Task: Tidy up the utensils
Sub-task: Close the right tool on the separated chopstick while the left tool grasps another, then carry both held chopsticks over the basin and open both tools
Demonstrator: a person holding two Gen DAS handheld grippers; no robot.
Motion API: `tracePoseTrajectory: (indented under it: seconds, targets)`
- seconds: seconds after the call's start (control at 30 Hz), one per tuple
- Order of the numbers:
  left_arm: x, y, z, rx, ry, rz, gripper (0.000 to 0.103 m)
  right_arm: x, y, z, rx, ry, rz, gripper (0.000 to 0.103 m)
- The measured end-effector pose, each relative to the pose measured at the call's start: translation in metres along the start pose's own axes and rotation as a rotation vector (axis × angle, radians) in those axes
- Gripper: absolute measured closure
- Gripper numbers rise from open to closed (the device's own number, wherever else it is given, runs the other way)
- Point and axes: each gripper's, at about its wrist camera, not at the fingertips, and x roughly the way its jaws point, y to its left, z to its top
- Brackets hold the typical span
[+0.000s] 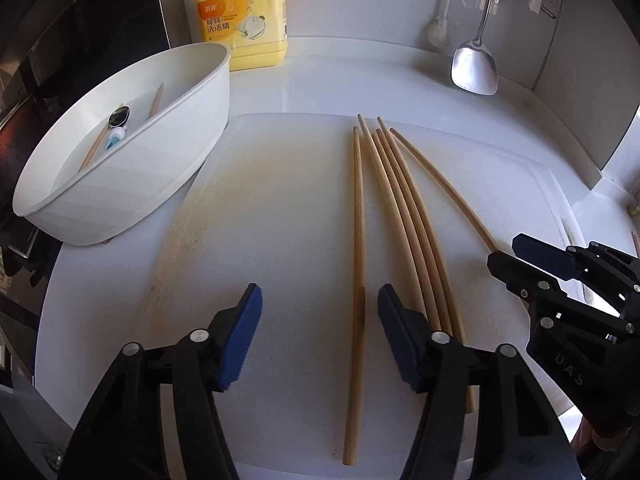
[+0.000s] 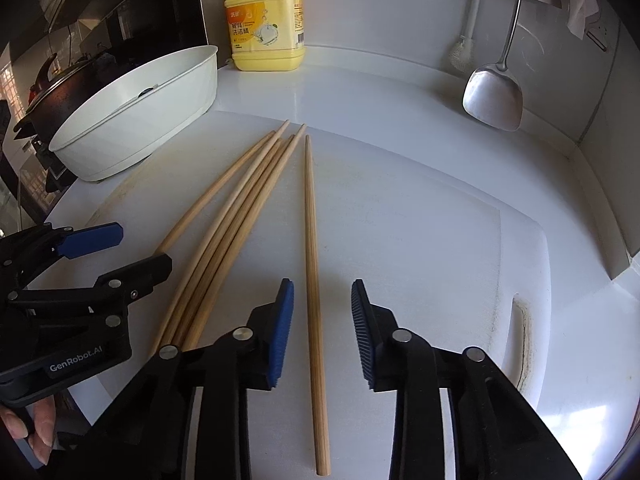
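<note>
six chopsticks on white cutting board (image 1: 280,208), both grippers part open, holding nothing.
white caddy (image 1: 132,152) at board's far left corner; left gripper (image 1: 320,336) straddles leftmost chopstick (image 1: 357,280), right gripper (image 2: 322,332) straddles rightmost chopstick (image 2: 314,300), pads clear.

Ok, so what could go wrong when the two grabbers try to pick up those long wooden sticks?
1. The left gripper is open around one thin round wooden chopstick lying flat on the white cutting board. The stick could roll or slip instead of being pinched.
2. Its right pad sits beside the neighbouring chopsticks and may knock them.
3. The right gripper, open around the outermost chopstick, is close alongside. The two grippers could bump.
</note>
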Motion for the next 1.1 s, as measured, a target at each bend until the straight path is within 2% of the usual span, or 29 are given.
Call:
tracePoseTrajectory:
  seconds: [0.03,0.13,0.17,0.2,0.23,0.5,0.73,0.93,1.1]
  targets:
    - [-0.001,-0.001,0.000,0.005,-0.002,-0.001,0.057,0.000,0.002,0.000,-0.002,-0.001,-0.003,0.083]
    - [-0.002,-0.008,0.000,0.038,-0.001,0.007,0.079,0.000,0.007,0.003,0.003,0.002,-0.014,0.091]
    - [-0.002,-0.011,0.000,0.052,0.002,0.008,0.089,0.000,0.009,0.004,0.001,0.004,-0.017,0.092]
    - [-0.002,-0.014,-0.001,0.064,0.004,0.009,0.095,0.000,0.011,0.005,-0.004,0.005,-0.026,0.094]
    - [-0.003,-0.015,-0.001,0.072,0.003,0.017,0.095,0.000,0.013,0.005,-0.010,0.007,-0.030,0.096]
    - [-0.004,-0.005,-0.001,0.026,0.042,-0.047,0.095,-0.008,0.011,0.001,0.030,0.011,-0.007,0.097]
    - [-0.037,0.000,0.011,0.013,0.021,-0.081,0.096,-0.035,0.006,0.001,0.109,-0.030,0.026,0.097]
    - [-0.084,0.018,0.031,-0.020,-0.043,-0.078,0.096,-0.068,0.013,0.024,0.101,-0.103,0.057,0.097]
    - [-0.115,0.054,0.051,-0.067,-0.101,-0.045,0.095,-0.084,0.035,0.059,0.061,-0.158,0.100,0.097]
